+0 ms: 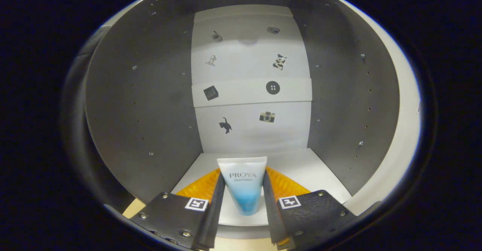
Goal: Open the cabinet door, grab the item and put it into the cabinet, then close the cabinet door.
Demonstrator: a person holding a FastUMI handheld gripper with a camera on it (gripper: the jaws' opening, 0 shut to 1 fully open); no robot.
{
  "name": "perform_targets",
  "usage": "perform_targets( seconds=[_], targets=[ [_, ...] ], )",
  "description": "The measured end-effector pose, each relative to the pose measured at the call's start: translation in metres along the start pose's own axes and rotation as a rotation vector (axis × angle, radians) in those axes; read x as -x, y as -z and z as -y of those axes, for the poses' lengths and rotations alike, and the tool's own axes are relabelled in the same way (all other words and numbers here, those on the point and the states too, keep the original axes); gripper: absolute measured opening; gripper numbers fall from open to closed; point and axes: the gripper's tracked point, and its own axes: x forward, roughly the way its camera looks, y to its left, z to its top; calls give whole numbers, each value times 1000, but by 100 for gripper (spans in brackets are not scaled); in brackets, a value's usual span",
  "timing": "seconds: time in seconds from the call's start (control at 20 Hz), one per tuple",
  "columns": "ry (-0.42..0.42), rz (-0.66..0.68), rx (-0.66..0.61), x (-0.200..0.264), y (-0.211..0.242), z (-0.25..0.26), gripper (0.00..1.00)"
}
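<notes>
Tongs (244, 190) clamp a white-and-blue tube (244, 185) between both fingers, just inside the open cabinet (143, 104).

Small stickers on the white back panel: black cat (225, 125), camera (267, 117), button (272, 87).

White cabinet floor (324, 175) — bare ahead — gripper (244, 190) holding tube (244, 185).

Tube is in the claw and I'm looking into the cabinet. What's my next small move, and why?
Probably ease forward and lower the tube onto the cabinet floor, then open. The claw has both fingers pressed on the tube's sides. The tube sits over the floor's front edge, so it looks only just inside, with bare floor ahead up to the back wall.
</notes>
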Motion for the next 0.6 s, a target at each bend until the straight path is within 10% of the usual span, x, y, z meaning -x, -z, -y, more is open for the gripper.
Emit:
perform_targets(
  seconds=[0.25, 0.6],
  targets=[
    [-5, 11, -1, 0, -2, -1, 59],
    [12, 59, -22, 31, -17, -2, 95]
  ],
)
